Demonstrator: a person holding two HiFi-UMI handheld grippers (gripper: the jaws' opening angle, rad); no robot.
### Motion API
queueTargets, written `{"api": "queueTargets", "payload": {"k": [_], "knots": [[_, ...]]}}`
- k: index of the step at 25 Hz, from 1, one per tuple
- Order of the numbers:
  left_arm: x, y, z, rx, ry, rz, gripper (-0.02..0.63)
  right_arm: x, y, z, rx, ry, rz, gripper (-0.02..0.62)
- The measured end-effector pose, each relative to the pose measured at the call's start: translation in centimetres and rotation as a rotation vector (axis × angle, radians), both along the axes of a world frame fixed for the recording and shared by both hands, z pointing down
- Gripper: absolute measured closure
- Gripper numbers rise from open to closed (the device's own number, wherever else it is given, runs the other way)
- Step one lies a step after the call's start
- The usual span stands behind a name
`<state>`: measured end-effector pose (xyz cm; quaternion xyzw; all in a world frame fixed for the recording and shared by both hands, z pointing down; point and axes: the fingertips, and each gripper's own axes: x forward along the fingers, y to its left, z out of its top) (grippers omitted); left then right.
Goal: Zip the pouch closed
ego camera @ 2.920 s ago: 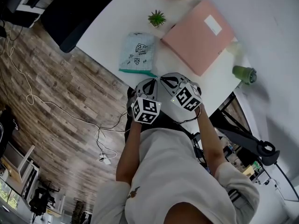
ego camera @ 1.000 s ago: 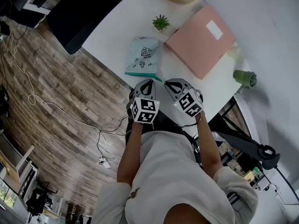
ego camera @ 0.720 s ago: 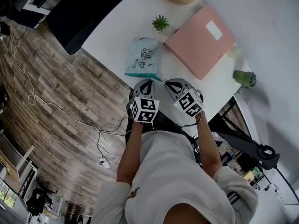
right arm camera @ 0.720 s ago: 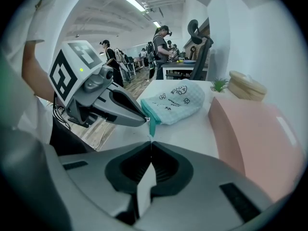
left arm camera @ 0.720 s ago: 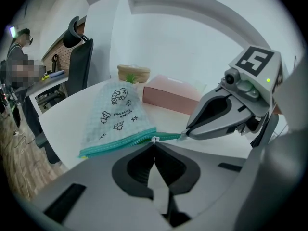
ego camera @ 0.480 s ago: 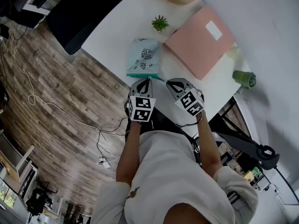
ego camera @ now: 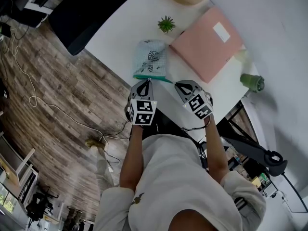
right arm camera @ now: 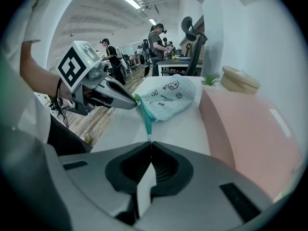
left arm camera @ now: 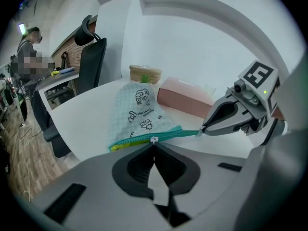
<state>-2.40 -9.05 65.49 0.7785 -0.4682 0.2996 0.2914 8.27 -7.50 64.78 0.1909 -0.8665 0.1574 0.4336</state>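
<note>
at the worktop point(ego camera: 120, 30) edge, left tool point(left arm camera: 154, 146) pinches the zip pull point(left arm camera: 154, 139), right tool point(right arm camera: 150, 142) clamps the pouch point(ego camera: 150, 59) end; draw steadily, tape taut.

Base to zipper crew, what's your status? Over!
Left hand-held gripper shut on zipper pull, about midway along. Right hand-held gripper shut on zipper tail. Pouch lying on table. Nothing blocking the zip.

Mint checked pouch point(ego camera: 150, 57), teal zip point(ego camera: 153, 78); pink folder point(ego camera: 206, 42)

Open-plan office, black swivel chair point(left arm camera: 91, 52) behind white table point(ego camera: 120, 32), staffed desks point(right arm camera: 178, 59) beyond it, ceiling strip lights point(right arm camera: 131, 0)
</note>
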Motion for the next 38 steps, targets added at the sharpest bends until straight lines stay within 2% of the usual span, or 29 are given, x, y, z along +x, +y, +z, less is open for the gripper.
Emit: {"api": "queueTargets", "payload": {"k": [27,38], "knots": [[-4.0,0.3,-0.1,0.000,-0.016,-0.067,0.609,0.6,-0.4,-0.6,0.020,0.053,0.019,0.594],[-5.0,0.3,0.2,-0.002,-0.022,-0.066,0.608,0.6,-0.7,-0.6,0.027,0.051,0.036,0.592]]}}
